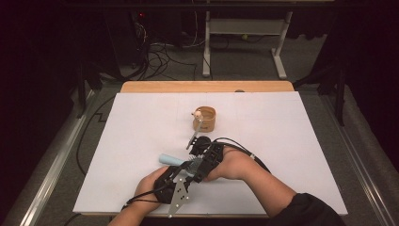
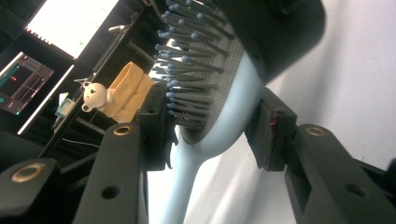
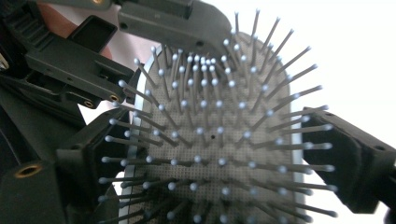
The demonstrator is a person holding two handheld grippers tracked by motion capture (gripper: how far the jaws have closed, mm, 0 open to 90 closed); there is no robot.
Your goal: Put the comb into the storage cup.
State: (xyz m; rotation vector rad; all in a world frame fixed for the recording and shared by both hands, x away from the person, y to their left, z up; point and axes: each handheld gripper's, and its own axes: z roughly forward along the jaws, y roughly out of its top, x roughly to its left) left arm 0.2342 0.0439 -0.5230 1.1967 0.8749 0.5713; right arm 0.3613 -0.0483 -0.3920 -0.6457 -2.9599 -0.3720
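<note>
A light blue hairbrush (image 1: 170,160) with a grey bristle pad lies low over the white table top, its handle pointing left. My left gripper (image 1: 185,173) comes from the lower left and is shut on it. In the left gripper view the left gripper (image 2: 215,130) has its pads on either side of the hairbrush (image 2: 219,116), where the head narrows to the handle. My right gripper (image 1: 200,160) reaches in from the right. In the right gripper view the right gripper (image 3: 215,163) stands wide around the hairbrush (image 3: 219,154) head, bristles facing the camera, and the right pad sits off the rim.
A small wooden cup (image 1: 205,119) stands behind the grippers at mid table, with a little white bear figure (image 1: 198,113) at its rim. The white board (image 1: 301,141) has free room left and right. Its wooden far edge (image 1: 207,86) is beyond.
</note>
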